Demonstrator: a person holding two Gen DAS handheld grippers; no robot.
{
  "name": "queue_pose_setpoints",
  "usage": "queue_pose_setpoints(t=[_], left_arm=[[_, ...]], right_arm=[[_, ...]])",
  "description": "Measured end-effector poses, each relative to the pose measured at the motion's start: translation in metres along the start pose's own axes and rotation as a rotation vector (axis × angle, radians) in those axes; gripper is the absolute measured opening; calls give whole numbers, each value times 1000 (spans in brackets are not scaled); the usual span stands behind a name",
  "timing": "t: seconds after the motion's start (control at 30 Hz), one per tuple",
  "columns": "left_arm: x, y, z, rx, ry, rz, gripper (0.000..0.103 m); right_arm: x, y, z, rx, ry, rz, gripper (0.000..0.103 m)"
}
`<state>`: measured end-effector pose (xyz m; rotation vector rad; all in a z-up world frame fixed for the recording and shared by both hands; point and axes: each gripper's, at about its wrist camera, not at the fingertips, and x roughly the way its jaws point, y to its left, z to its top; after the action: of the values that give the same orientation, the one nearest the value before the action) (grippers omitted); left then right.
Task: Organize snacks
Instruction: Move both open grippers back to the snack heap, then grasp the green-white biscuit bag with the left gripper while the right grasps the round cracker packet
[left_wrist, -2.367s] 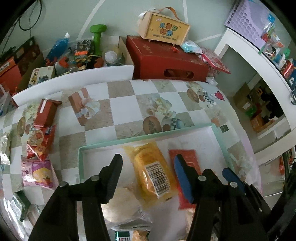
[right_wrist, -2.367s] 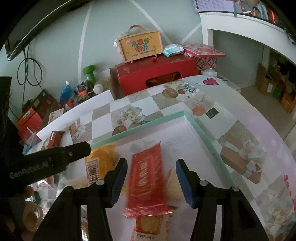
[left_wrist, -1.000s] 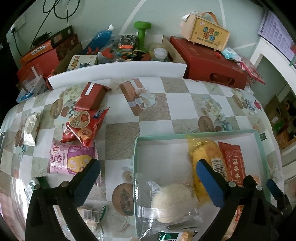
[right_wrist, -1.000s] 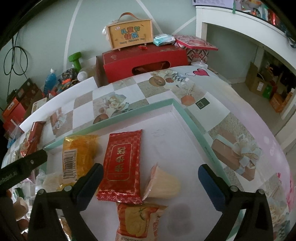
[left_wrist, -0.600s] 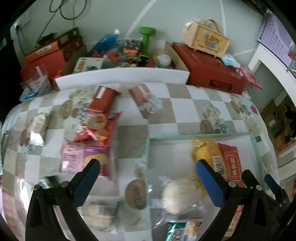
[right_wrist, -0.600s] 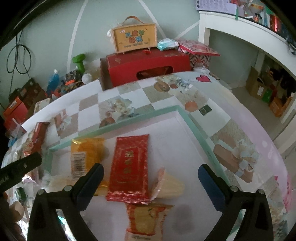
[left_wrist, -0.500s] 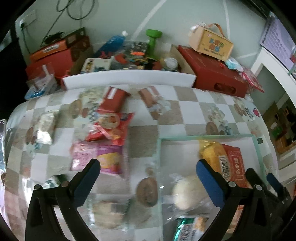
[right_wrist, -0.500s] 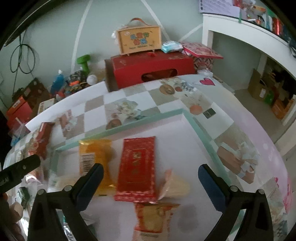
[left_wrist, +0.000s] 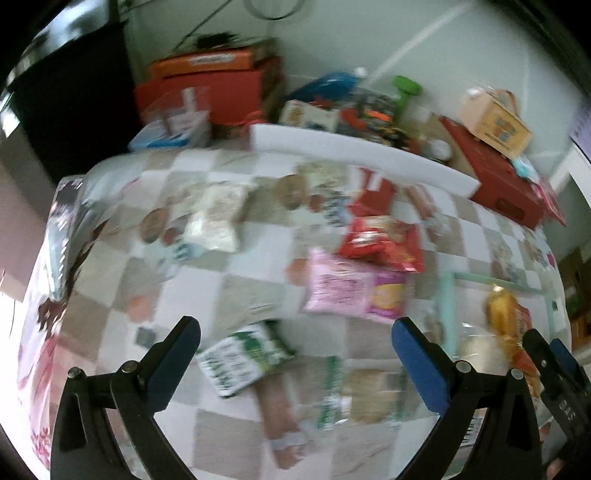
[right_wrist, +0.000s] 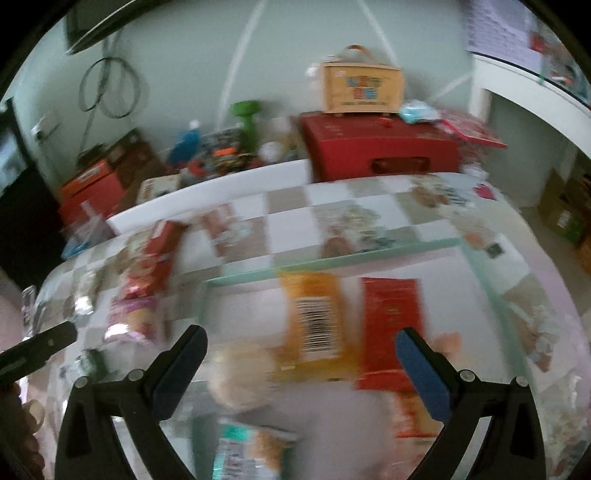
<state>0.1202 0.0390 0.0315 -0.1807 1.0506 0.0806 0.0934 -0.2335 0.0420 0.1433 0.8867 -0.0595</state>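
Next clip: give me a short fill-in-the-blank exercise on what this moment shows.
1. Both claws, left claw and right claw, are ____.
2. The orange packet lies inside the ____-rimmed tray.
3. The pink packet lies ____ the tray.
4. The yellow carry box sits on a ____ box.

Missing words: open; green; outside; red

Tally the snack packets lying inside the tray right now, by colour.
Yellow packet: 1
Red packet: 1
Pale bun in clear wrap: 1
Green and white packet: 1
Orange packet: 1
Peach cup: 1
Total in the tray: 6, though blur leaves the nearest ones uncertain.
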Motion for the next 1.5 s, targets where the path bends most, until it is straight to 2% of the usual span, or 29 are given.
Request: queue_pose_setpoints(t=[0.2,0.3,0.57,0.8,1.17,1.5], left_arm=[[4,44,-5,-90,16,27,103],[2,59,-9,-119,19,27,103],[15,86,-19,-176,58,12,103],[32,85,-22,-177,105,-24,103],[63,61,-23,-112,173,-82,103],[75,43,-20,-52,154,-34,103]], right_arm=[[-2,56,-9,-67,12,137,103],[-1,81,-15,-119,24,172,103],[13,130,-41,-240,81,192,103],[36,145,-61,-268,155,178,103],[50,143,-69,-251,205,176,103],[63,142,-75,-234,254,184,103]])
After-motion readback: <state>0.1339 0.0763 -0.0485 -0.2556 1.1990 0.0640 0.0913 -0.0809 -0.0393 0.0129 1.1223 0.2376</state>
